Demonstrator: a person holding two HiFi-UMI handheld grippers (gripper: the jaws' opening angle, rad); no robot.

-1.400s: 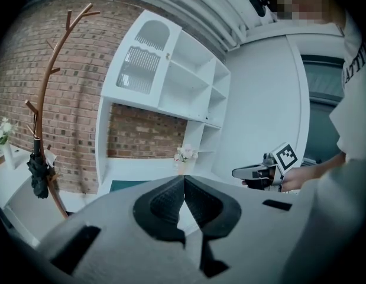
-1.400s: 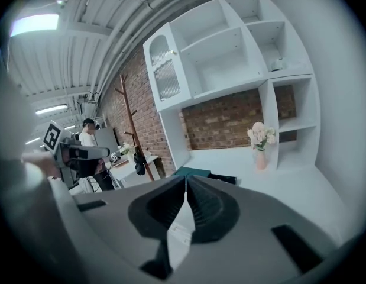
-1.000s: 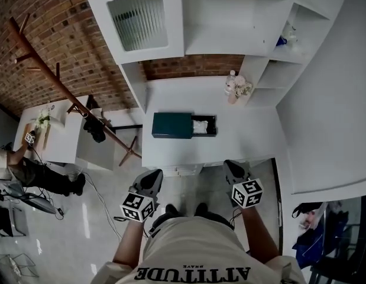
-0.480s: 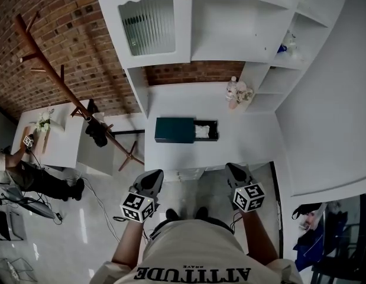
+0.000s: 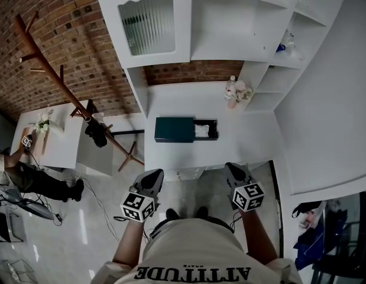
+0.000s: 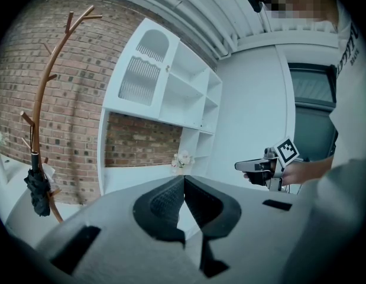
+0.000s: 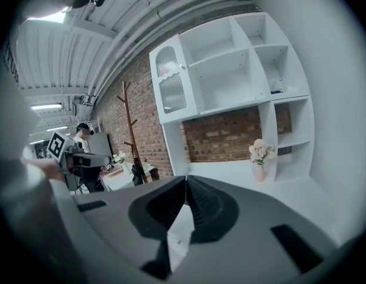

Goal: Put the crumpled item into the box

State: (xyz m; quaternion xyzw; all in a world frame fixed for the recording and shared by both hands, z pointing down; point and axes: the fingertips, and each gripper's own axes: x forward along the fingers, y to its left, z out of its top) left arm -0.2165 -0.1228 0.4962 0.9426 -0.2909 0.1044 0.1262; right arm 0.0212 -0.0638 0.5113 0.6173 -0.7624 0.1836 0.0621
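Note:
A dark green box [image 5: 174,129] lies on the white desk [image 5: 242,138], its open right end showing a white crumpled item [image 5: 201,129] inside. Both grippers hang in front of the desk's near edge, well short of the box. My left gripper [image 5: 152,178] is shut, its jaws meeting tip to tip with nothing between them [image 6: 184,181]. My right gripper [image 5: 232,170] is shut and empty too [image 7: 186,181]. Each gripper view looks over its closed jaws toward the white shelving; the box is hidden there.
A vase of pale flowers [image 5: 239,92] and a bottle [image 5: 230,85] stand at the desk's back right. White shelving [image 5: 230,16] rises behind. A wooden coat stand [image 5: 82,108] is at left, beside a low white table [image 5: 55,141]. A person sits far left [image 5: 20,170].
The head view has shifted slightly, so the desk and box sit a little further right in the picture. Both grippers stay shut and in the same place.

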